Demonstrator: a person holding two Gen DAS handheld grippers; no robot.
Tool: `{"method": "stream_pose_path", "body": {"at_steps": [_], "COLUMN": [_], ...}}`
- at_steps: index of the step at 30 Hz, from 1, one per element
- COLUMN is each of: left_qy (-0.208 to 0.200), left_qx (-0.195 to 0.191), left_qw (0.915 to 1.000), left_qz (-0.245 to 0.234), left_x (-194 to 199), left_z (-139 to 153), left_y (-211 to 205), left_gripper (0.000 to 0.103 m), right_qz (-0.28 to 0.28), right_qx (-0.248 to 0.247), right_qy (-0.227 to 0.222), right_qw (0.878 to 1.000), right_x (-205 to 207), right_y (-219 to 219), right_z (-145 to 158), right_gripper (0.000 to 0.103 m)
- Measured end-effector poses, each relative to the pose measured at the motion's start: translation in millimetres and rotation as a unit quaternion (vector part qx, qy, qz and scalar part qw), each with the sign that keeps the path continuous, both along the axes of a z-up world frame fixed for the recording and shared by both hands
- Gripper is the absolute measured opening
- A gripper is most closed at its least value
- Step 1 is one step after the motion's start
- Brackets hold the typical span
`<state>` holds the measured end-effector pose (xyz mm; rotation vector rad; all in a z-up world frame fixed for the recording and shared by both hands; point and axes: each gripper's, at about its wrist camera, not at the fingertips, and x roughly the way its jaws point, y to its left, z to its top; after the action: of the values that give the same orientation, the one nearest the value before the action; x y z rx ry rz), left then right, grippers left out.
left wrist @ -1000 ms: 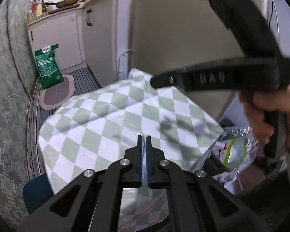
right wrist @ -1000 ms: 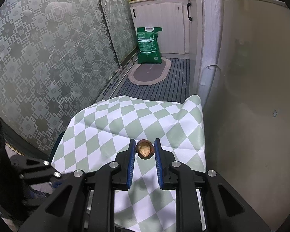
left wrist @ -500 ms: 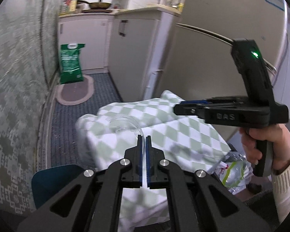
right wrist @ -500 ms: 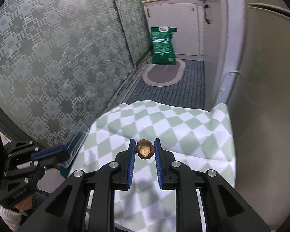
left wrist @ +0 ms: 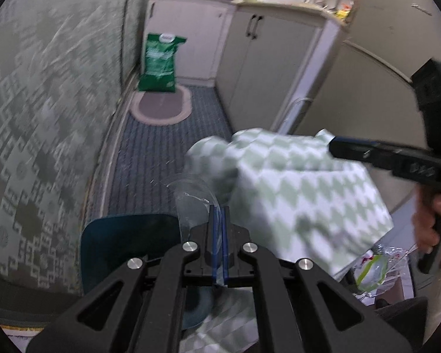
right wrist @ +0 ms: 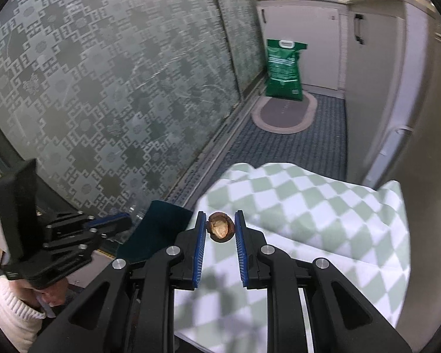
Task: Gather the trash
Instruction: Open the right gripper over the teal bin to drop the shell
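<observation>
My left gripper [left wrist: 219, 212] is shut on a piece of clear plastic film [left wrist: 191, 203] that curls up and to the left of the pads. It hangs past the left edge of the green-and-white checked cloth [left wrist: 302, 188], above a dark teal object [left wrist: 126, 244]. My right gripper [right wrist: 220, 231] is shut on a brown half walnut shell [right wrist: 220, 229], held over the near left part of the checked cloth [right wrist: 323, 223]. In the right wrist view the left gripper [right wrist: 114, 224] shows at the lower left, a person's hand in a white sleeve [right wrist: 11, 314] on it.
A patterned glass sliding door [right wrist: 103, 88] runs along the left. Beyond the cloth lie a dark floor runner, an oval mat [left wrist: 161, 108] and a green sack [left wrist: 160, 64] by white cabinets. A tall beige appliance [left wrist: 367, 94] stands right. A crumpled plastic bag [left wrist: 373, 267] sits low right.
Both grippers have swung left across the cloth. The left one, still holding the film, now hangs past the cloth's left edge over the teal object. The walnut shell stays gripped.
</observation>
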<state>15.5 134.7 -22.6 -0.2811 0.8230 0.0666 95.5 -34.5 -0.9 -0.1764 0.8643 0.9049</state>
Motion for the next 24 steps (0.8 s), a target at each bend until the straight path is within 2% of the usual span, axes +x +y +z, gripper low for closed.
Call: {"method": "stream_pose_path", "body": {"at_steps": [9,17,18,19,20,24], "left_qy": [0.069,0.142,0.147,0.150,0.151,0.147], "left_qx": [-0.001,-0.004,-0.004,-0.004,-0.004,-0.001], "left_qw": [0.9973,0.9886,0.9878,0.9871,0.9870,0.9873], "left_qz": [0.027,0.049,0.052,0.054,0.055,0.060], "left_x": [-8.5,-18.7,-20.0,-21.4,-22.7,-30.4], "left_z": [-45.6,-90.2,-92.6,-94.3,-94.6,-91.8], "left_y": [38.3,67.4,69.7,72.4,74.7,83.4], "left_gripper": [0.003,0.005,0.006,0.013,0.015,0.016], "right_qz": [0.054,0.083,0.086,0.089,0.091,0.101], "right_qx": [-0.040,-0.070,-0.074,-0.079,-0.083,-0.103], "right_qy": [0.019,0.034,0.037,0.040,0.041,0.050], "right_qw": [0.998,0.993,0.993,0.992,0.992,0.988], "right_x": [-17.8,-30.7,-31.5,-32.2,-32.8,-33.3], "right_y": [57.3,99.1,103.6,108.3,111.9,127.2], "right_z": [-18.8,-37.9,-40.8,-44.1,-46.7,-58.6], "right_gripper": [0.020,0.020,0.020,0.020,0.020,0.020]}}
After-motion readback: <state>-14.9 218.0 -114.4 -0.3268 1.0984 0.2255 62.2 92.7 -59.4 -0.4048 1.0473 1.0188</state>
